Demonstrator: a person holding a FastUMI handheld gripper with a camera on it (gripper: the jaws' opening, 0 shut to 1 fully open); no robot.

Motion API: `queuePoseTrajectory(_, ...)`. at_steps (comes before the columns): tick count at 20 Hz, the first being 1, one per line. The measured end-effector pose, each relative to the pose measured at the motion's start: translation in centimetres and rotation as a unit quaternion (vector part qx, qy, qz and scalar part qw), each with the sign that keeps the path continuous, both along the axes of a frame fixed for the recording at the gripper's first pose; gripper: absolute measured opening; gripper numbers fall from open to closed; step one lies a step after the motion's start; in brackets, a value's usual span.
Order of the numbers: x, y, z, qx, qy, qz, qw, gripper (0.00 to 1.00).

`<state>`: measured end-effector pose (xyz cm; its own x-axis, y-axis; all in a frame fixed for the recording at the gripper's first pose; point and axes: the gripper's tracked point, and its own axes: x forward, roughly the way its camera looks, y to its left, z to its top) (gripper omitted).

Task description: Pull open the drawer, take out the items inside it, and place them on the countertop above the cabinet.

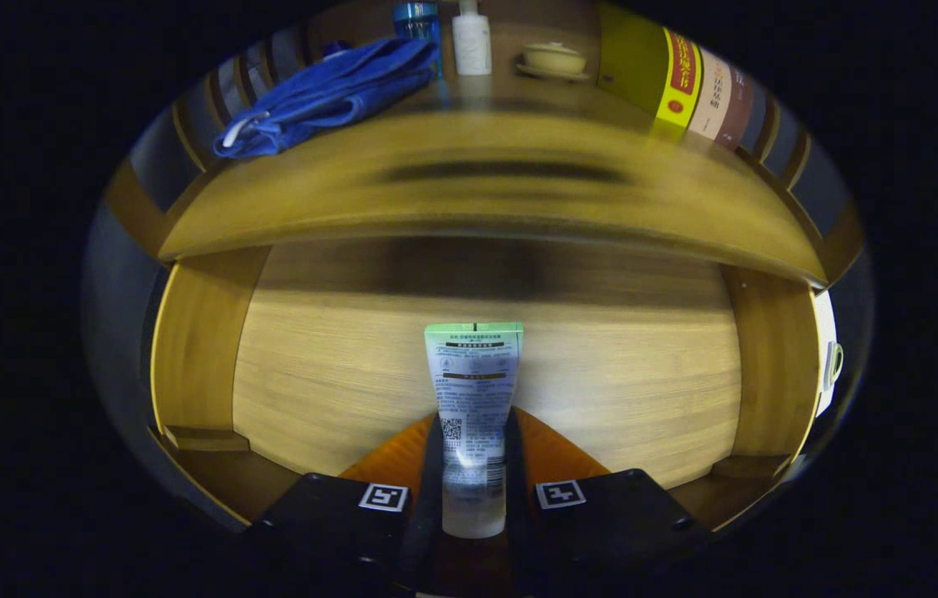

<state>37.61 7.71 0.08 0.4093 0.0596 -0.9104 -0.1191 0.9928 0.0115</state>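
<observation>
Gripper (473,465) clamps a tube (473,399) between its jaws over the open drawer (336,374); next, lift it to the countertop (477,199) beyond.

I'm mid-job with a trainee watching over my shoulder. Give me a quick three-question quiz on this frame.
1. True or false: the tube lies flat on the drawer floor, untouched.
2. Which item lies on the countertop nearest the blue cloth: A) white bottle, B) small bowl, C) yellow box?
3. Fill in: the gripper is shut on the ____.

Key: 1 false, both fingers press on it; 2 A; 3 tube.
</observation>
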Motion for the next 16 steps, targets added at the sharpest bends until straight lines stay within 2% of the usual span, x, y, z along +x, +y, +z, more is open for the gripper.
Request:
queuePoseTrajectory(1, 0.1, 2.6, -1.4, -0.001, -0.011, 0.001, 1.000, 0.42)
queuePoseTrajectory(2, 2.0, 0.3, 0.4, 0.000, -0.021, 0.002, 1.000, 0.42)
queuePoseTrajectory(3, 2.3, 0.8, 4.3, 0.002, -0.030, 0.001, 1.000, 0.42)
queuePoseTrajectory(4, 2.6, 0.2, 5.5, 0.005, -0.040, 0.001, 0.999, 0.42)
queuePoseTrajectory(10, 2.5, -0.3, 9.5, 0.017, -0.092, -0.003, 0.996, 0.42)
queuePoseTrajectory(16, 4.6, -1.2, 15.1, 0.014, -0.153, -0.010, 0.988, 0.42)
